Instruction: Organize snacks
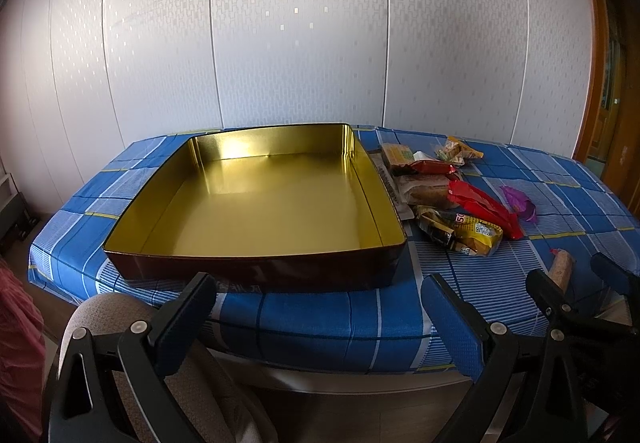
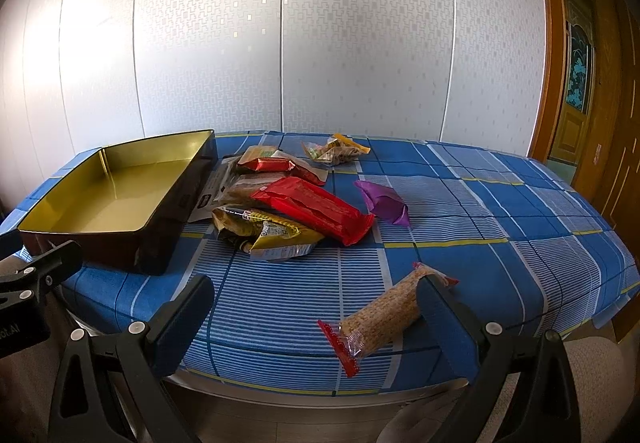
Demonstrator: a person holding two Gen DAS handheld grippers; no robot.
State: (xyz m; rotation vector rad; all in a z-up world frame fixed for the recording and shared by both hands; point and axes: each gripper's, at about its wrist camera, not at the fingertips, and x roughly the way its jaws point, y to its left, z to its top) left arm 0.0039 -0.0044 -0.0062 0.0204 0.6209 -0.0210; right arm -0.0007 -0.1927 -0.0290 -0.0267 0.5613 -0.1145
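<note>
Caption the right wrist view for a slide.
Open right gripper faces a crispy rice bar; snack pile beside empty gold tin.

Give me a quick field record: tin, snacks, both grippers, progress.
tin: gold-lined tin, open, nothing inside, on the blue plaid tablecloth
snack pile: red packet, yellow packet, purple wrapper, beside the tin's right wall
stray snack: clear rice-cake bar near the table's front edge
left gripper: open, holding nothing
right gripper: open, at the bar
progress: nothing packed yet
</note>
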